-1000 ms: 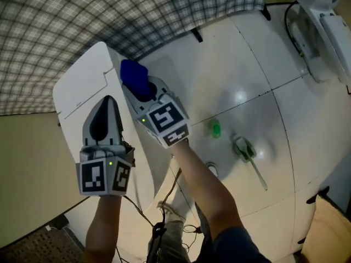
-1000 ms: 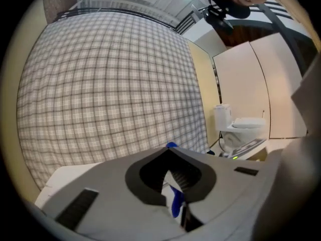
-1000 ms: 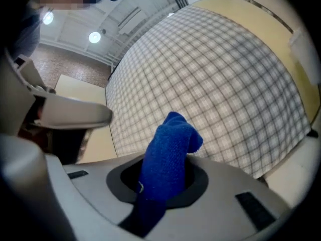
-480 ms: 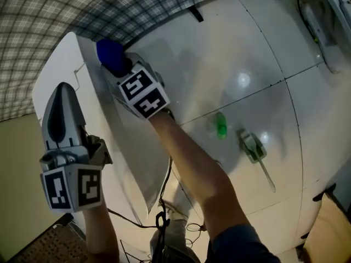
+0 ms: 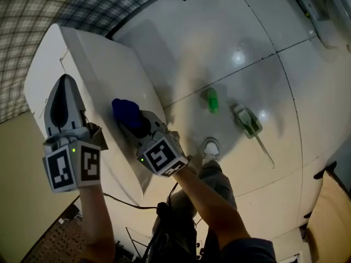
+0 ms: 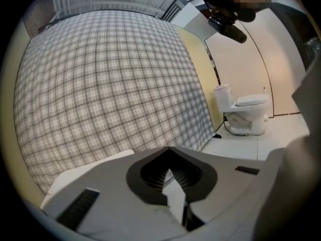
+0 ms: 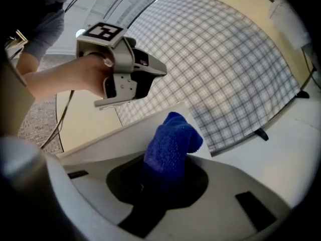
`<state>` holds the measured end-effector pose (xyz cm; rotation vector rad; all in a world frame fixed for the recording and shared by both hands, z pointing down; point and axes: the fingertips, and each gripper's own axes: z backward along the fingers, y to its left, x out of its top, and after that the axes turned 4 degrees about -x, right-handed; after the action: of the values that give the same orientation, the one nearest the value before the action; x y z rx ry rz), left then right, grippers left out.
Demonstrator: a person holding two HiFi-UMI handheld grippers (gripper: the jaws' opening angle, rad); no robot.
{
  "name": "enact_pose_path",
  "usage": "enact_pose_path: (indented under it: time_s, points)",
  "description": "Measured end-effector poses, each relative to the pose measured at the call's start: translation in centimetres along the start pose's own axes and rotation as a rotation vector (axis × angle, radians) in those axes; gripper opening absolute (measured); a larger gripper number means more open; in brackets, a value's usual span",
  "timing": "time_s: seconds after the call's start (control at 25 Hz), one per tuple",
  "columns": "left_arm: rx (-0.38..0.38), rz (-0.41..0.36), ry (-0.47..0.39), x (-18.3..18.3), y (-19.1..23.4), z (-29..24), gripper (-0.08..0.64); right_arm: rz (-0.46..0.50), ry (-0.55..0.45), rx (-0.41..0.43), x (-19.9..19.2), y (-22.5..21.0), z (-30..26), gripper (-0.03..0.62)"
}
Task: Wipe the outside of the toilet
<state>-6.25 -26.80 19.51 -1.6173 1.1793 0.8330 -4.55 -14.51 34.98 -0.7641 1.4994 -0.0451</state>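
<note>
Toilet [image 5: 104, 64]: only a white, flat-sided part of it shows, at the left of the head view, close against a grey plaid curtain [image 5: 33, 15]. Its lower end is hidden behind the two grippers and the person's arms, so the bowl and foot cannot be made out.

The right claw [image 5: 136, 122] is pinching a blue cloth [image 7: 170, 142]. The cloth sticks up out of the jaws and lies against the toilet's slanted side face. In the right gripper view the bunched cloth covers the jaw tips, and the contact spot itself is hidden behind it.

The left claw [image 6: 169, 148] is pressed together with nothing in it. It is held over the toilet's top edge and points toward the curtain, and only a thin sliver of white shows through the slit behind its tips.

On the white tiled floor [image 5: 241, 32], well apart from the toilet, lie a small green thing [image 5: 212, 99], too blurred to name, and a pale long-handled tool [image 5: 248, 124] just beside it. A shoe [image 5: 210, 147] shows near the right forearm.

Far back in the left gripper view stands a second toilet [image 6: 246, 113], small and partly cut off by the gripper body.
</note>
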Motion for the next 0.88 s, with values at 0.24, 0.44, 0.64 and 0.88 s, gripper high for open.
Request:
enact_pose_path:
  time_s: [0.24,0.44,0.64,0.88]
  points:
    - [-0.075,0.007,-0.010,-1.0,-1.4,1.9,0.015,-0.024,0.023,-0.086,-2.6,2.0,3.0,0.074]
    - [-0.108,0.071,-0.020,-0.5,0.1,3.1,0.015,0.044,-0.030,-0.144,1.8,-0.1,0.8,0.074]
    - [-0.149,0.066,-0.094,3.3,0.1,1.8,0.015,0.080,-0.094,-0.152,7.0,-5.5,-4.7,0.074]
    - [-0.167,0.033,-0.149,3.5,-2.1,-3.9,0.015,0.017,-0.048,-0.101,6.0,-14.4,-13.6,0.074]
